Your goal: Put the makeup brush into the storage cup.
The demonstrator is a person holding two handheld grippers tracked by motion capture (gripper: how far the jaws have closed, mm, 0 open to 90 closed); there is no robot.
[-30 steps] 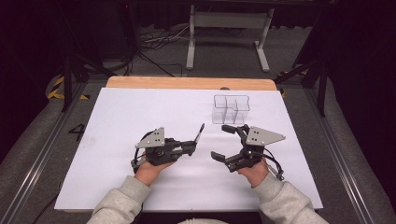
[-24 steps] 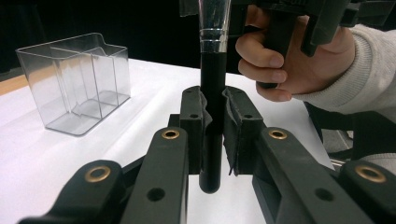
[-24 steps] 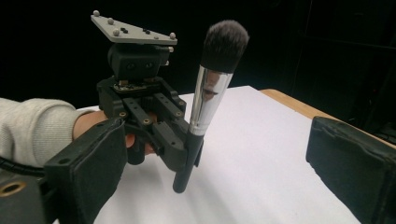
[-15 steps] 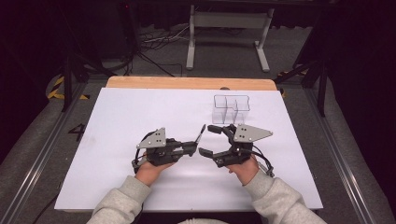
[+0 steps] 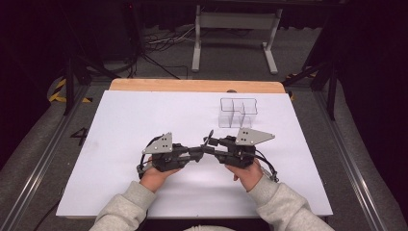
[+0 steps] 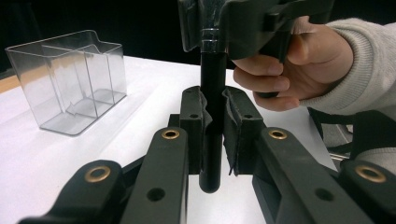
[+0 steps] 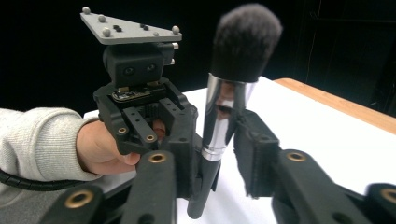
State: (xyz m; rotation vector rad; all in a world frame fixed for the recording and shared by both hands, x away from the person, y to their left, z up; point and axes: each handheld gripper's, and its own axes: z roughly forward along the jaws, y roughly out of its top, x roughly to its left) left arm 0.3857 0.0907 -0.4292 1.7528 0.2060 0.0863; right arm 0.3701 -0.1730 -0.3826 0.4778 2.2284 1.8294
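Black makeup brush (image 7: 224, 116) upright between both hand-held grippers, above white desk (image 5: 144, 120) near front middle. Left hand-held gripper (image 6: 212, 121) clamped tight on brush's black handle, low end poking below pads. Right hand-held gripper (image 7: 219, 163) jaws just been closing, now nearly together round brush at chrome collar and upper handle; pads look pressed on it. Bristles point up. Clear plastic organizer (image 5: 238, 113) with compartments, far right of desk, well apart from brush; compartments look bare.
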